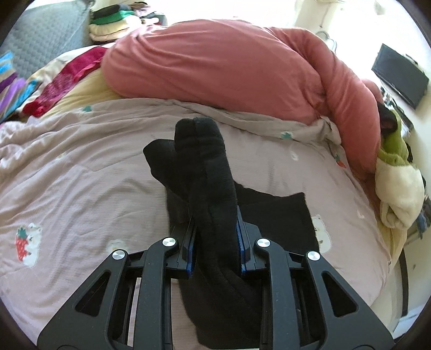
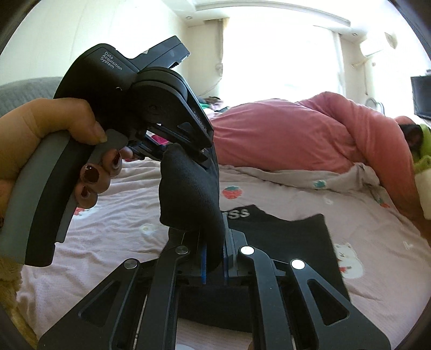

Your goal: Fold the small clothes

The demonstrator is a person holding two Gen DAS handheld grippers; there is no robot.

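A pair of black socks (image 1: 199, 150) is clamped in my left gripper (image 1: 215, 228), toe ends sticking out forward above the bed. In the right wrist view the same black socks (image 2: 188, 193) hang between both tools. My right gripper (image 2: 215, 242) is shut on their lower end. My left gripper (image 2: 207, 156), held by a hand (image 2: 54, 126), is shut on their upper end. Under the socks a black garment (image 1: 282, 210) lies flat on the bedspread, and white letters show on the black garment (image 2: 296, 231) in the right wrist view.
The pale bedspread (image 1: 80, 161) with strawberry prints covers the bed. A bulky pink duvet (image 1: 215, 62) lies across the far side. A stack of folded clothes (image 1: 115, 21) sits far left, a red cloth (image 1: 67, 78) beside it, and a green and white plush toy (image 1: 396, 172) at the right edge.
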